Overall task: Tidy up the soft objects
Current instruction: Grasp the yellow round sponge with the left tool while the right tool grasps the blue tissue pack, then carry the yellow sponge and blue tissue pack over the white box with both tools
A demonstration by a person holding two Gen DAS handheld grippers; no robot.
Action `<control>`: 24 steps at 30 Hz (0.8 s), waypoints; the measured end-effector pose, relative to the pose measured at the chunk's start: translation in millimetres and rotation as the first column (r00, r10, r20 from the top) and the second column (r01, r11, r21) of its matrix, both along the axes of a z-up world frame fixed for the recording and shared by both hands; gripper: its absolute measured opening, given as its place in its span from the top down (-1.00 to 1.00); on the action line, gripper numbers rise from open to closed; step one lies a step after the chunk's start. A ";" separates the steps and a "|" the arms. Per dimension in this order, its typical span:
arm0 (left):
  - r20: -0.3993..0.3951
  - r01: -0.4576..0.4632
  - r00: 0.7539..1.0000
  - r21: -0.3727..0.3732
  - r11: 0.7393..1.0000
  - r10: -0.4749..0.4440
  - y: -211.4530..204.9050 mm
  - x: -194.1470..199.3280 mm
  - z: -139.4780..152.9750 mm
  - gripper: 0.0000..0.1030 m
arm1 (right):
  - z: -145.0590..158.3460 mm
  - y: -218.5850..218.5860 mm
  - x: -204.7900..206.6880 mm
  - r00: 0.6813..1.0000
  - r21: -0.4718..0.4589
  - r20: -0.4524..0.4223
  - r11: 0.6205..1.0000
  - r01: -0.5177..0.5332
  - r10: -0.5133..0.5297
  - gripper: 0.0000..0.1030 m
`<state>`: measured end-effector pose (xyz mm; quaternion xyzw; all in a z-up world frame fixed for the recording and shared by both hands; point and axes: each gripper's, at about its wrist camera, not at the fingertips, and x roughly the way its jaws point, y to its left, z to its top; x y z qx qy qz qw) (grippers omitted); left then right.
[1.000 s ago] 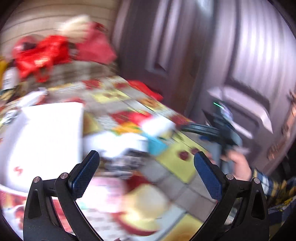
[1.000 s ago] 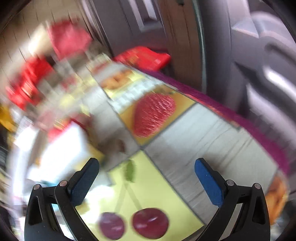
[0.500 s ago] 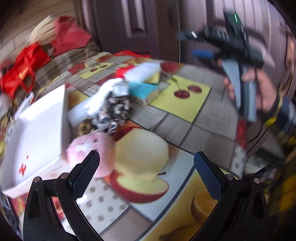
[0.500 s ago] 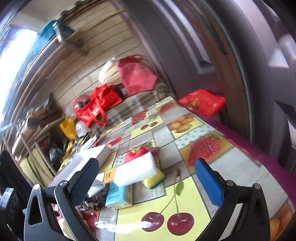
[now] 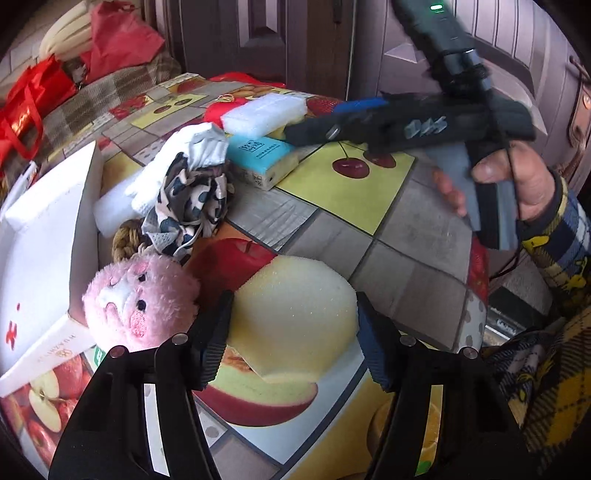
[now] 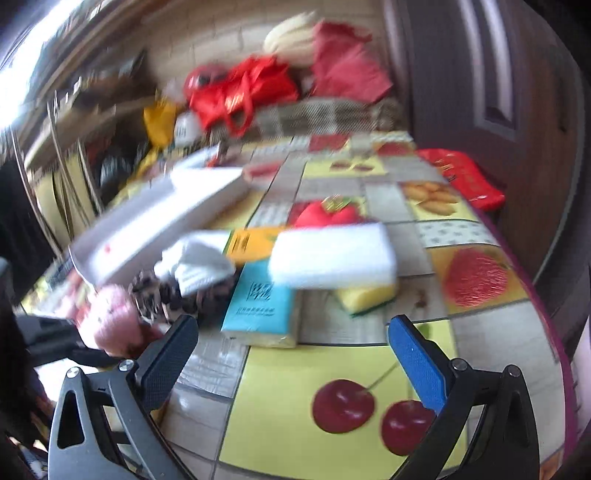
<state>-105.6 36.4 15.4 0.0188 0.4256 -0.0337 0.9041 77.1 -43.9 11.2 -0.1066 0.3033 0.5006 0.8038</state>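
While a dark door (image 5: pixel 236 33) fills twelve o'clock, a fruit-print tablecloth (image 5: pixel 388 236) covers the table. One white box (image 5: pixel 40 236) lies open at nine, inside bare. One sponge (image 5: pixel 295 314) sits at six, left gripper (image 5: pixel 293 332) closing around it. Right gripper (image 6: pixel 295 343) spread, empty, over two printed cherries (image 6: pixel 373 413).

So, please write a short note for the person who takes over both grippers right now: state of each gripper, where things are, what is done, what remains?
Left gripper: jaws closing around the yellow sponge.
Right gripper: open, empty, above the table.
Pink plush lies beside the white box; the patterned cloth, tissue pack and white sponge lie behind.
Done: nothing visibly in the box. Left: everything.
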 end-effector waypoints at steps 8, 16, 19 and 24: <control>-0.025 0.004 1.000 0.050 0.999 -0.003 -10.0 6.8 -4.9 -0.28 | -12.4 50.5 -6.8 0.999 -0.188 0.031 0.982 -0.032 0.038 -0.69; 0.008 0.037 0.999 0.034 0.999 -0.037 -9.5 -1.4 -0.9 -0.12 | -9.8 29.9 -10.3 0.997 -0.144 -0.014 0.987 -0.072 0.071 -0.01; 0.108 0.013 0.994 0.051 0.999 -0.019 -9.7 -16.1 13.4 -0.12 | 5.5 8.7 -18.3 0.998 -0.033 -0.003 0.997 -0.067 0.067 -0.01; 0.292 -0.118 0.951 0.034 0.992 0.103 15.4 -47.9 36.5 -0.12 | 39.3 -30.3 -30.7 0.998 0.239 0.070 0.971 -0.012 -0.005 -0.02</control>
